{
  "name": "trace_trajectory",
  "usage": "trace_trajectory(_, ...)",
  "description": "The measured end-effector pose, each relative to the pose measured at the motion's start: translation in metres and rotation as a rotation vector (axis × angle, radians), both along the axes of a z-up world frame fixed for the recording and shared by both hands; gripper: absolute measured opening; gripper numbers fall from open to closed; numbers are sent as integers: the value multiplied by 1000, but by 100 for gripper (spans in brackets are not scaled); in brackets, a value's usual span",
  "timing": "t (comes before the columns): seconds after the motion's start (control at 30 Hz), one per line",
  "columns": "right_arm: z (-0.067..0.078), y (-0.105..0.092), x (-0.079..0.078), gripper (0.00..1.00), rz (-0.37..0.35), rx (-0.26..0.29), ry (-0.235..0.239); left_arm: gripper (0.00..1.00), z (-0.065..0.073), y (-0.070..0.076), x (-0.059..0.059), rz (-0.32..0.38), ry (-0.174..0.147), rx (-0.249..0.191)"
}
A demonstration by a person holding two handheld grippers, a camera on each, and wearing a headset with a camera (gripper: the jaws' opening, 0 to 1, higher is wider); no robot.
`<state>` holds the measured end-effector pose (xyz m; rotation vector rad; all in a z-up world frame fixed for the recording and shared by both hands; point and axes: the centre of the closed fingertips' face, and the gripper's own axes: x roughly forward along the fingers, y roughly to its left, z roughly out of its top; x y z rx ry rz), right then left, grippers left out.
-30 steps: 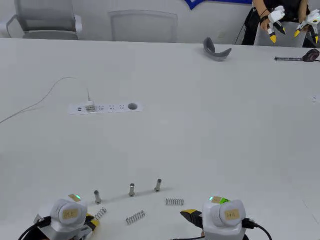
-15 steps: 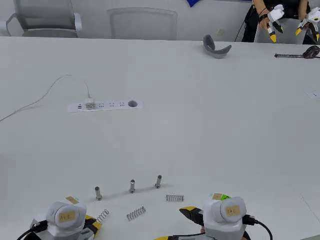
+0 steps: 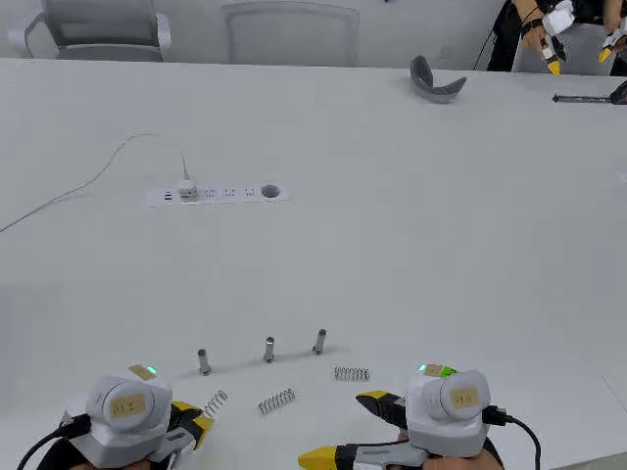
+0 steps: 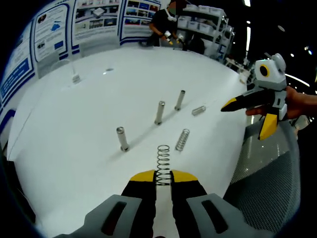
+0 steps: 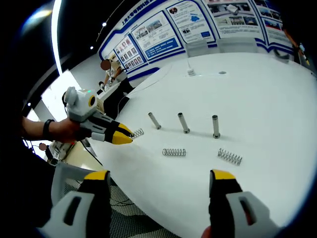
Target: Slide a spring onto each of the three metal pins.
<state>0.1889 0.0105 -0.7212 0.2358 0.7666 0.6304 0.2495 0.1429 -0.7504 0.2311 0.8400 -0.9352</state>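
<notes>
Three short metal pins stand upright in a row: left pin (image 3: 204, 361), middle pin (image 3: 269, 349), right pin (image 3: 319, 341). In front of them are three springs. My left gripper (image 4: 162, 175) (image 3: 199, 423) is shut on the near end of the left spring (image 4: 163, 157) (image 3: 216, 402), which points toward the pins (image 4: 159, 112). The middle spring (image 3: 277, 400) (image 5: 174, 151) and the right spring (image 3: 352, 374) (image 5: 230, 156) lie loose on the table. My right gripper (image 5: 161, 176) (image 3: 345, 428) is open and holds nothing, just short of those two springs.
A white power strip (image 3: 216, 194) with a plugged-in cable lies mid-table. At the far side, a grey curved object (image 3: 437, 83) rests near the edge, chairs (image 3: 290, 29) stand behind, and a person holds other grippers (image 3: 554, 24). The near table edge runs just below my grippers.
The head camera has tilted, so the whole scene sits a little differently. Both grippers stay near the front edge, the left one still at the left spring.
</notes>
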Motion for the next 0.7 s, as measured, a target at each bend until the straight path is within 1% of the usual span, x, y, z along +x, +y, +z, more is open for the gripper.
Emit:
trace_trajectory(0.13, 3, 1, 1, 81, 6, 8, -18, 10, 11, -4, -1, -18, -17, -13)
trace_trajectory(0.23, 5, 3, 2, 80, 1, 29, -19, 10, 16, -8, -5, -37, -25, -23)
trace_trajectory(0.33, 7, 5, 4, 78, 7, 42, -23, 10, 20, -12, -9, -52, -24, -33)
trace_trajectory(0.5, 20, 11, 11, 70, -5, 118, -43, 10, 25, -23, -19, -99, -26, -35)
trace_trajectory(0.67, 22, 16, 12, 63, -1, 151, -39, 10, 32, -35, -26, -140, -34, -45)
trace_trajectory(0.7, 22, 17, 12, 62, 3, 161, -34, 10, 34, -39, -30, -155, -33, -51)
